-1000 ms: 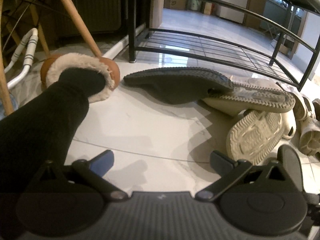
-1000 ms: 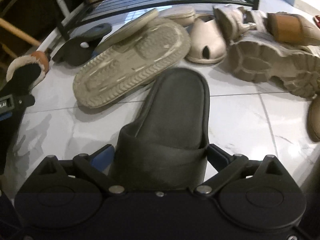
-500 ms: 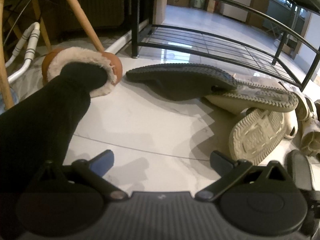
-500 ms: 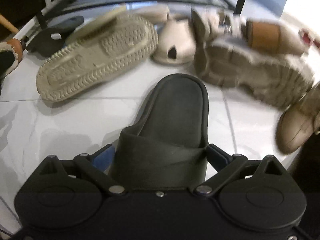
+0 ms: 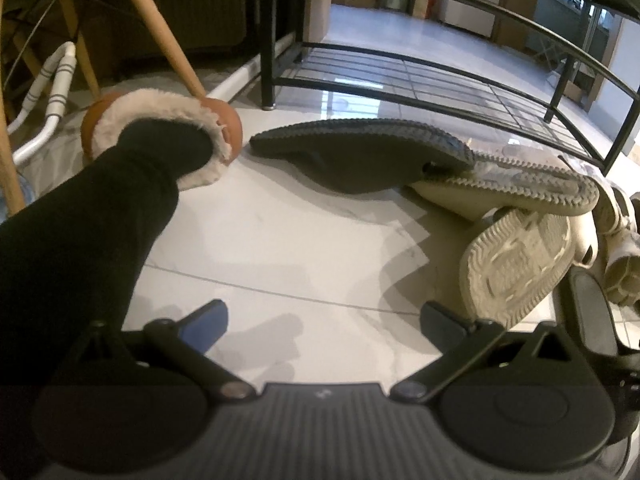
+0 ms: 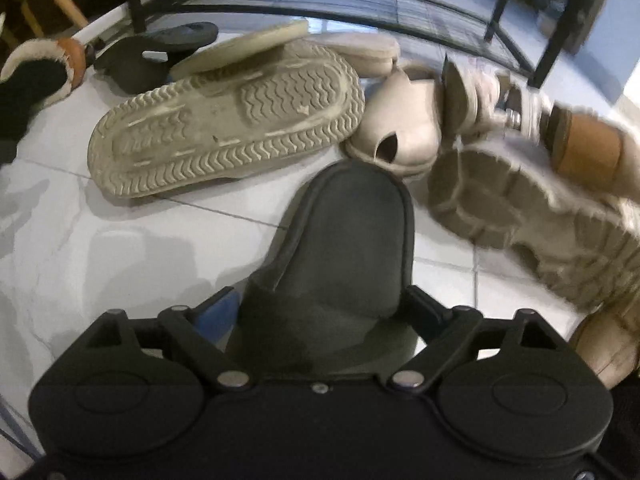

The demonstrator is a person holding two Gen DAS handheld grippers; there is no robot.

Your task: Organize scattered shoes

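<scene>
White marble-look tile floor (image 5: pixel 280 256) carries scattered footwear: dark slipper (image 5: pixel 360 156) on its side near black metal shoe rack (image 5: pixel 420 80); beige clog (image 6: pixel 224 128) sole-up beside it; cream perforated clog (image 6: pixel 400 128); chunky-soled boot (image 6: pixel 540 216) tipped over at right. Rack feet and wooden chair leg (image 5: pixel 160 32) stand on tile.

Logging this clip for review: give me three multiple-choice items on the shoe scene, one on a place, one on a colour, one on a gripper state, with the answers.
1. Where is the shoe rack?
A. Behind the shoe pile
B. On a table
C. Under the chair

2. What colour is the slide in the right gripper?
A. Red
B. Dark grey
C. White

3. What state is the left gripper in?
A. Shut on a boot
B. Shut on a slide
C. Open

Answers:
1 A, its black bars rise beyond the shoes.
2 B, dark footbed and strap.
3 C, bare floor shows between its fingers.
</scene>
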